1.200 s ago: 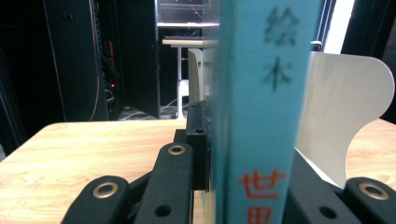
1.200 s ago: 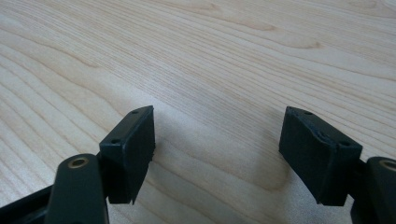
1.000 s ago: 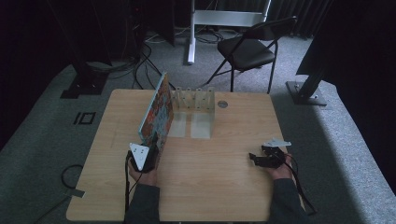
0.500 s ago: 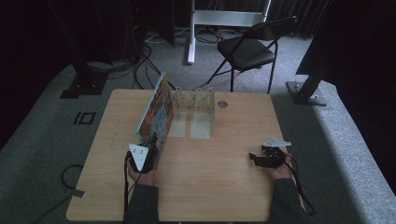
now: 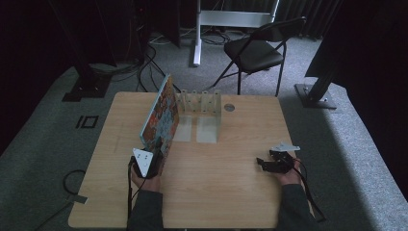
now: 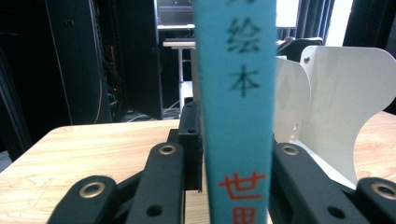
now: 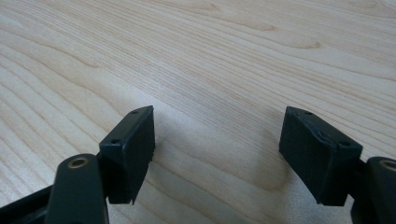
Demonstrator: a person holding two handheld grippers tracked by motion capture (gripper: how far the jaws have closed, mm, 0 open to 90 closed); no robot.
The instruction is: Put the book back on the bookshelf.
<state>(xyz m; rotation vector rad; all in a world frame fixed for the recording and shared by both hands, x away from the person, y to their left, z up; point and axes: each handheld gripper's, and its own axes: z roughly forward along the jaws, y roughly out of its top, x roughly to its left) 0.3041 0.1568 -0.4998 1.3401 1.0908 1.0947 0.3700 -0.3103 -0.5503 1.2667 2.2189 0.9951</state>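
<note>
Upright book [image 5: 161,120] between left tongs [image 5: 155,161], seemingly gripped, near table edge [image 5: 91,159].

- Left gripper [image 5: 153,162]: black jaws, brass-coloured rivets, grey three-cornered plate, black cable.
- Right gripper [image 5: 264,163]: black, screw holes in its pads [image 7: 130,149].
- Dark grey sleeves [image 5: 146,211].

Glossy paper book [image 6: 236,116] on matt wooden table [image 7: 210,56].
</note>
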